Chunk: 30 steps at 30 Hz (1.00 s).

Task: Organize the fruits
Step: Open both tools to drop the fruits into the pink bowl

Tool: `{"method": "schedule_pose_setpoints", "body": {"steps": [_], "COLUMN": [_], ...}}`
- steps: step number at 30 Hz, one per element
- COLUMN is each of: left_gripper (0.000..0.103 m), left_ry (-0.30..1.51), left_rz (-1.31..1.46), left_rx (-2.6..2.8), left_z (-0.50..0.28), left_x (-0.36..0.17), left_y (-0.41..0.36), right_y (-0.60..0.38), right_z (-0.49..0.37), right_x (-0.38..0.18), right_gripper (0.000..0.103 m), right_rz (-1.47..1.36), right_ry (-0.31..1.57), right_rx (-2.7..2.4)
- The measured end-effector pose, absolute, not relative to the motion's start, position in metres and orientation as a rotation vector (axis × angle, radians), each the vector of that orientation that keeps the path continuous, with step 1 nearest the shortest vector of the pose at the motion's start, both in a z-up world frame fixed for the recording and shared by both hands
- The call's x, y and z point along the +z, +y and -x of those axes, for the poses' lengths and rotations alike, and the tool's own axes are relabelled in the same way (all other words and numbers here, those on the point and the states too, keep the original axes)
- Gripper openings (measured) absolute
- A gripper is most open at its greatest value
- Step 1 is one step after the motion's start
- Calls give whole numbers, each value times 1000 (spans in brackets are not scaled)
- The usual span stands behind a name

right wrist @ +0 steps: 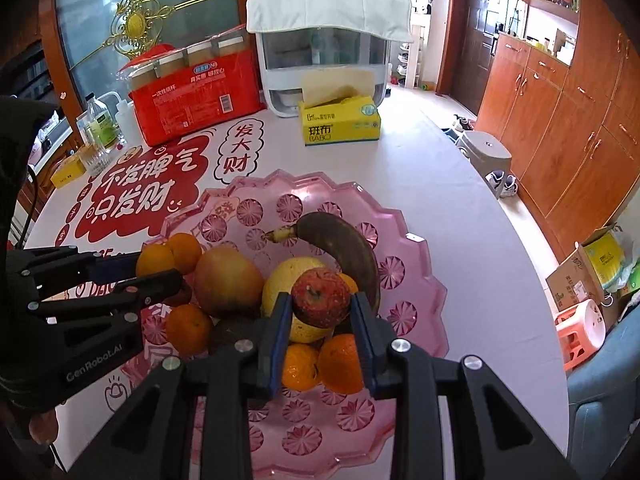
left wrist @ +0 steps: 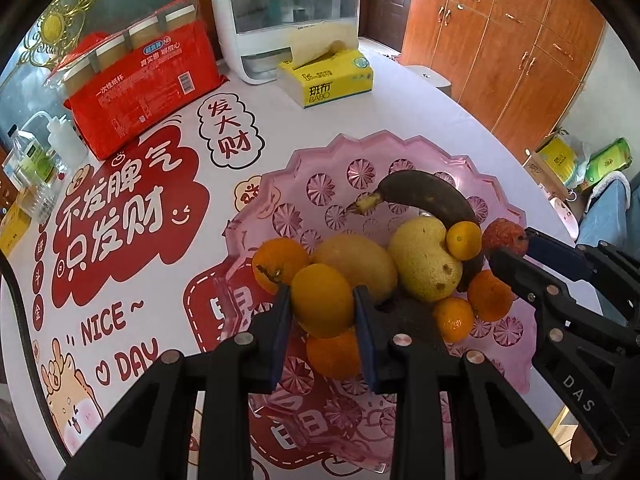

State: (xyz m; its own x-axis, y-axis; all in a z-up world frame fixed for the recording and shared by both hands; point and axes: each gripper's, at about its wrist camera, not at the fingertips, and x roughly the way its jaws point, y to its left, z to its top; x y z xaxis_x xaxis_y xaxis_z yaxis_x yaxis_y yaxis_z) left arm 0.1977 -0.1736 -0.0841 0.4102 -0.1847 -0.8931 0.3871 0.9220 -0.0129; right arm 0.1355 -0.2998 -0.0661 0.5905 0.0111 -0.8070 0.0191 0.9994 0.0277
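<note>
A pink plastic fruit bowl stands on the printed tablecloth. It holds a dark banana, a yellow pear, a large yellowish fruit and several oranges. My left gripper is shut on an orange above the bowl's left side. The right gripper is shut on a wrinkled red apple, just over the pear and banana.
At the back of the table are a yellow tissue box, a red pack of paper cups and a white appliance. Bottles stand at the left edge. A grey stool and wooden cabinets are on the right.
</note>
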Motion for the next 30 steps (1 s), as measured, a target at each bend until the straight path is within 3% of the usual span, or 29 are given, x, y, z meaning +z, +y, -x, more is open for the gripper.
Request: {"method": "schedule_pose_setpoints", "body": {"steps": [6, 9, 11, 16, 24, 30], "left_gripper": [32, 59, 67, 83, 92, 92], "left_ry": [1104, 1080, 1059, 1060, 1045, 1036], "left_rz": [-217, -225, -236, -185, -203, -193], "left_rx": [-346, -321, -289, -257, -202, -166], "left_z": [-191, -184, -180, -174, -155, -143], "left_x": [-88, -85, -82, -77, -69, -60], "left_y": [-175, -174, -172, -159, -153, -143], "right_y": [-297, -295, -295, -297, -296, -293], "right_z": [-137, -136, -132, -128, -117, -109], "right_x": [-74, -77, -76, -76, -73, -72], "right_gripper": [32, 47, 53, 54, 56, 56], "right_rz": [-21, -23, -26, -39, -50, -65], "right_ry": [965, 978, 969, 977, 970, 963], "right_rx": [29, 53, 57, 78, 89, 99]}}
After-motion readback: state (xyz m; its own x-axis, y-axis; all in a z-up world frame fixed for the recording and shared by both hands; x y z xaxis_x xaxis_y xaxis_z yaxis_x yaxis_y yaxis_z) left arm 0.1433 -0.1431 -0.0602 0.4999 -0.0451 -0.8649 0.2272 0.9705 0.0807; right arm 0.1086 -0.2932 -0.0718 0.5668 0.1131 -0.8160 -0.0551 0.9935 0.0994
